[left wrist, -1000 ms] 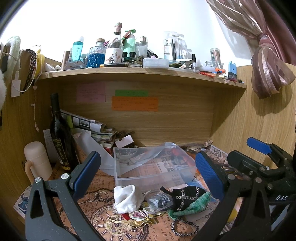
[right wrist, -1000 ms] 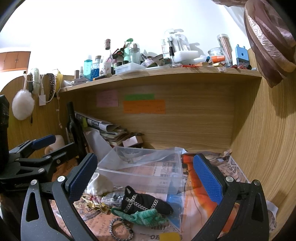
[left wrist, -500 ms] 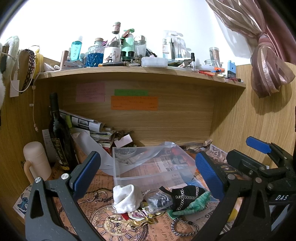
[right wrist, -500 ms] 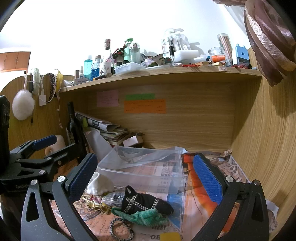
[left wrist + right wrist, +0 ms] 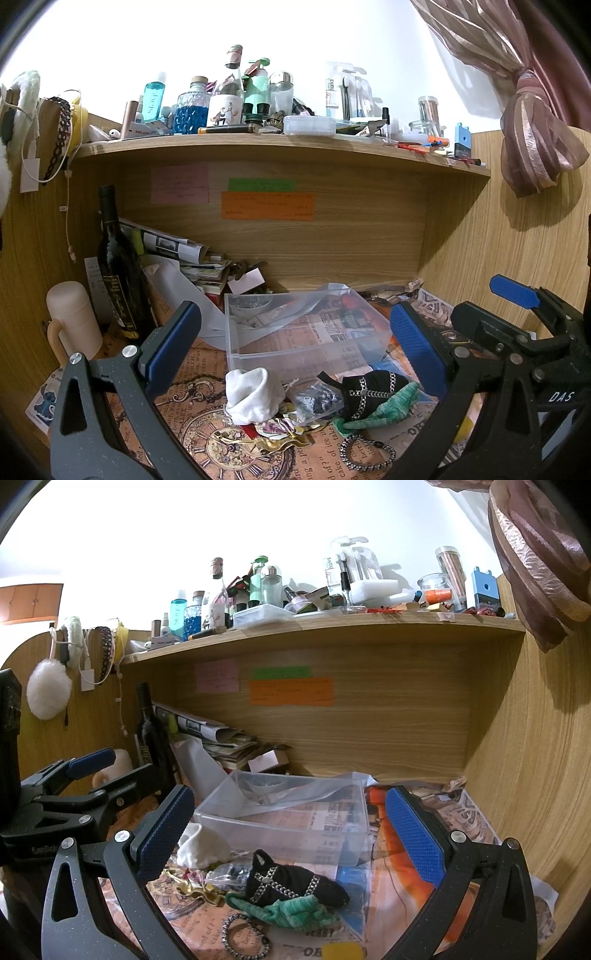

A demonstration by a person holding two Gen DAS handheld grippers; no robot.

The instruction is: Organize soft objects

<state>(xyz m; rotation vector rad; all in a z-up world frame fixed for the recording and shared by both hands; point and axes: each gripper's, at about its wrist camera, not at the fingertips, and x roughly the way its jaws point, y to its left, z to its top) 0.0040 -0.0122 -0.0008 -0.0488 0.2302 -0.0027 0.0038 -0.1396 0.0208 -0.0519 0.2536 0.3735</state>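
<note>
I have both claws spread wide and holding nothing. In the left wrist view, my left gripper (image 5: pixel 295 343) frames the centre of the frame, its blue pads apart, and my right gripper (image 5: pixel 524 317) shows at the right edge. In the right wrist view, the right gripper (image 5: pixel 291 830) stands equally wide.

The soft things lie in the lower middle of both views, on the newspaper-covered desk (image 5: pixel 207 373), just in front of the clear rectangular plastic bin (image 5: pixel 303 332). A white bunched cloth (image 5: pixel 253 395) sits lower centre-left, near the bin's front wall. To its right lies a black knitted pouch with silver chain trim (image 5: pixel 373 386), and a green knitted cloth (image 5: pixel 384 404) touches its lower edge. Between the white cloth and the pouch I see a small clear plastic bag with dark contents (image 5: pixel 316 400). A black-and-white beaded bracelet (image 5: pixel 365 452) rests below them, toward the bottom edge.

At left stands a dark wine bottle (image 5: pixel 116 266) beside a cream cylindrical mug (image 5: pixel 74 321).
</note>
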